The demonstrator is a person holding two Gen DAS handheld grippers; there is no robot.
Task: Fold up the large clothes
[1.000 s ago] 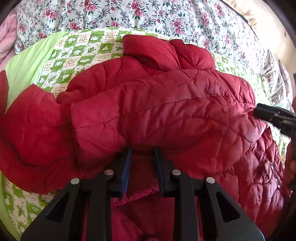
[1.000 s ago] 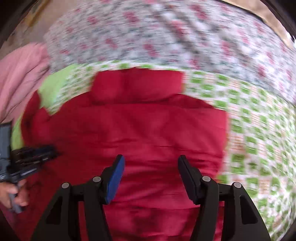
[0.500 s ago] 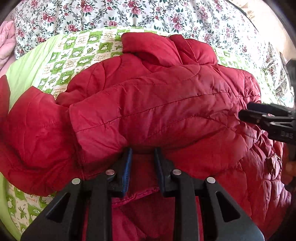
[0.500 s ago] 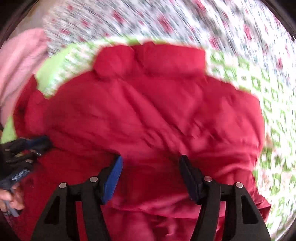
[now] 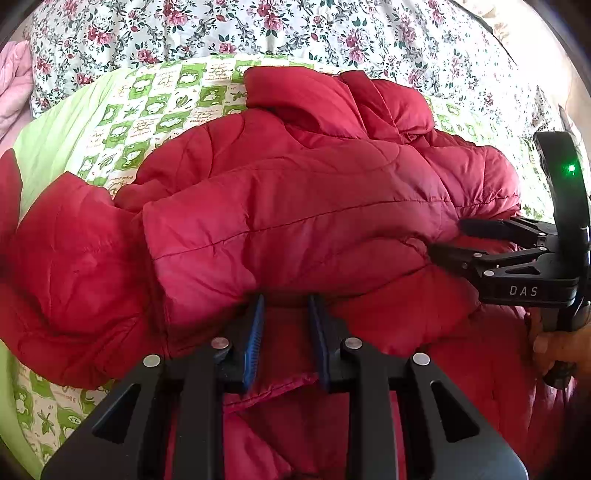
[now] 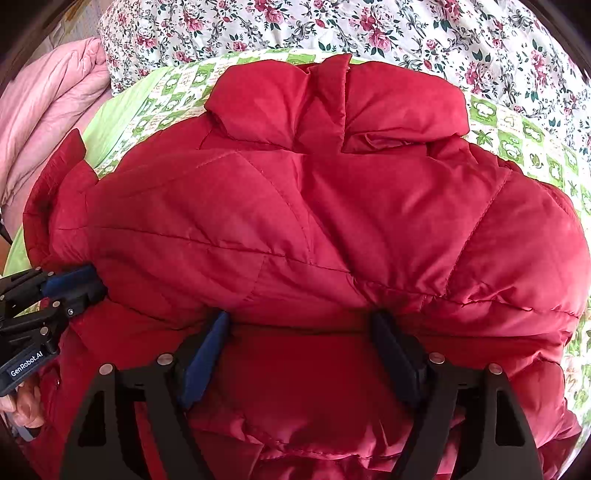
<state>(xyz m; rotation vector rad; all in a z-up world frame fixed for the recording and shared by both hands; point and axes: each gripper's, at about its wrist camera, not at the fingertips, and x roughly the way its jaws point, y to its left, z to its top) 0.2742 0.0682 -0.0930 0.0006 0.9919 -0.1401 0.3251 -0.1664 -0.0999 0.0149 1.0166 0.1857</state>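
A red quilted jacket (image 5: 295, 206) lies on the bed, folded over on itself, with its collar (image 6: 332, 103) at the far end. My left gripper (image 5: 286, 306) is shut on the near folded edge, and red fabric fills the narrow gap between its blue pads. My right gripper (image 6: 301, 325) has its tips at the same folded edge further right. Its jaws are opening wide, with jacket fabric lying loose between them and no pad pressing on it. Each view shows the other gripper from the side: the right gripper (image 5: 454, 240) and the left gripper (image 6: 74, 284).
Under the jacket lies a green and white patterned quilt (image 5: 166, 96) on a floral sheet (image 5: 258, 26). A pink padded garment (image 6: 48, 110) is heaped at the far left. A person's fingers (image 5: 554, 347) grip the right handle.
The right gripper has come down and closer to the jacket's near edge and its jaws have spread wider. The left gripper has kept still, holding the fold.
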